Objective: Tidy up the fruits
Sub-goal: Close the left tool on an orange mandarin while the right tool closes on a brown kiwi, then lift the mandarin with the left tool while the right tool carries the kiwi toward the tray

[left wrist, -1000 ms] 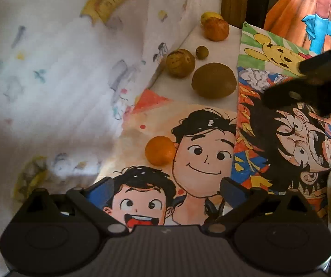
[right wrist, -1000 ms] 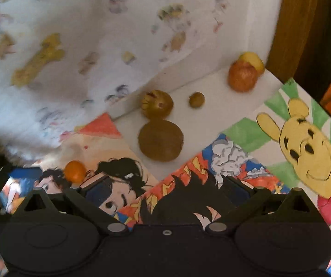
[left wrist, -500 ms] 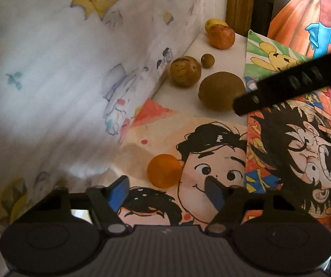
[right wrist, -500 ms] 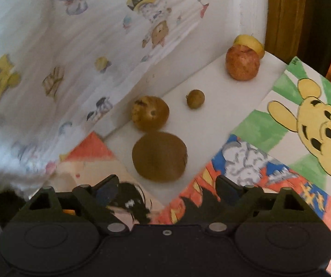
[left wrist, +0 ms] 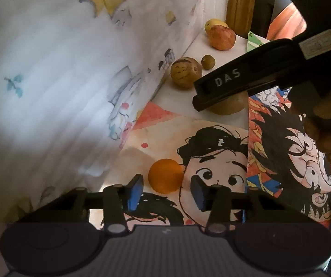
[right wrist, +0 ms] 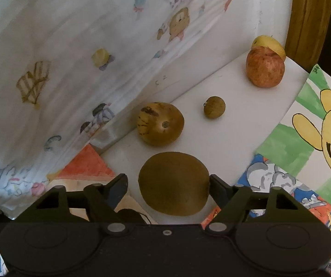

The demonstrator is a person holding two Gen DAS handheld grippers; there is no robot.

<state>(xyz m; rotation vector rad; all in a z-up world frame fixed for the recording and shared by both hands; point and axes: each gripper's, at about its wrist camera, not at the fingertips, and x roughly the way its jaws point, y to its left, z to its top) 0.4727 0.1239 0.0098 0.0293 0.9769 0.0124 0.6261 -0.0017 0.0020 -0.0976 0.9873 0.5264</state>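
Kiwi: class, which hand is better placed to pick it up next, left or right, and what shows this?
Right. The kiwi sits between the right gripper's closing jaws. The left gripper is closing around the orange instead, away from the kiwi.

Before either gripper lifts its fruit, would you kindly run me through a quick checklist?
1. Orange between left gripper fingers: ok.
2. Left pads pressing the orange, jaws closing: not ok, gaps on both sides.
3. Kiwi between right gripper fingers: ok.
4. Right jaws closing; both pads on the kiwi: not ok, gap on the left.
5. Speckled fruit apart from the kiwi: ok.
6. Destination for the fruit: cannot tell.
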